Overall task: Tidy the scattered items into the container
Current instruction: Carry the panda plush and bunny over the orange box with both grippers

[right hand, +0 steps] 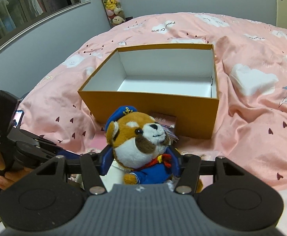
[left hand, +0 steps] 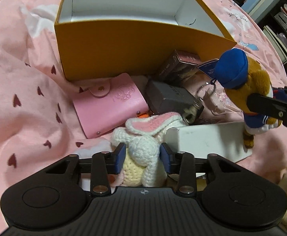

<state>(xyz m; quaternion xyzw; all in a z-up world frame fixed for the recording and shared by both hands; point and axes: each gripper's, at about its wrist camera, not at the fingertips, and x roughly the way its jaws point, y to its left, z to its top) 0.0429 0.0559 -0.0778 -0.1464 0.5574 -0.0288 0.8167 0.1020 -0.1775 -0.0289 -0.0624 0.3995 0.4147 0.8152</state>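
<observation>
Left gripper [left hand: 142,154] clamped on crocheted bunny [left hand: 141,147], right gripper [right hand: 141,160] clamped on sailor plush [right hand: 141,143], empty orange box [right hand: 143,104] on pink bed [right hand: 251,118]

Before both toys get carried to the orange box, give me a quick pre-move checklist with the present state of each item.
1. Right tool clamped on the sailor plush: ok.
2. Left tool pressing the crochet bunny: ok, pads meet both sides.
3. Orange box open, floor bare: ok.
4. Path from plush to box unobstructed: ok.
5. Bunny free of the white lid beside it: cannot tell.
6. Pink wallet and dark boxes boxed: not ok.
</observation>
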